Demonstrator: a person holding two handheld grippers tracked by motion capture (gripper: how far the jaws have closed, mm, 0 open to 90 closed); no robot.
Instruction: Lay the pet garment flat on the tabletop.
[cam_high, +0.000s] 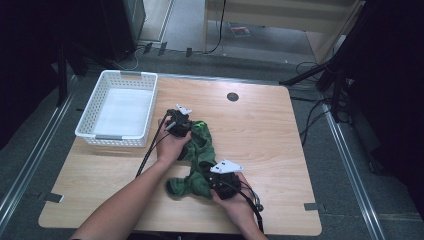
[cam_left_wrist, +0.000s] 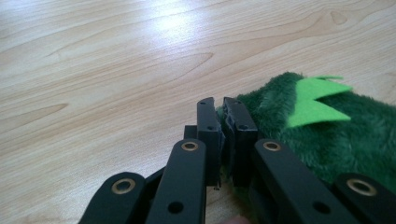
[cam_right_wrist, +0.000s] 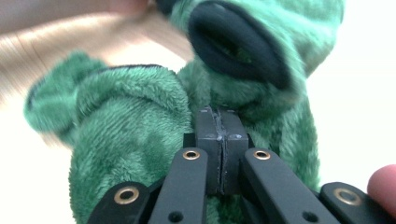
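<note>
A dark green plush garment (cam_high: 201, 145) lies crumpled in the middle of the wooden table (cam_high: 265, 140). My left gripper (cam_high: 187, 129) is at its far end, shut on the plush edge (cam_left_wrist: 275, 107), with green fabric showing between the pads. Light green felt spikes (cam_left_wrist: 313, 100) sit just beside that grip. My right gripper (cam_high: 206, 172) is at the near end of the garment. Its jaws stand pressed together, with the tips (cam_right_wrist: 217, 112) buried in the fur (cam_right_wrist: 126, 121) below a dark-lined opening (cam_right_wrist: 233, 42).
An empty white plastic basket (cam_high: 100, 97) stands at the table's far left corner. A round cable hole (cam_high: 232, 96) sits near the far edge. Bare wood lies to the right of the garment, and cables run over the floor beyond the table.
</note>
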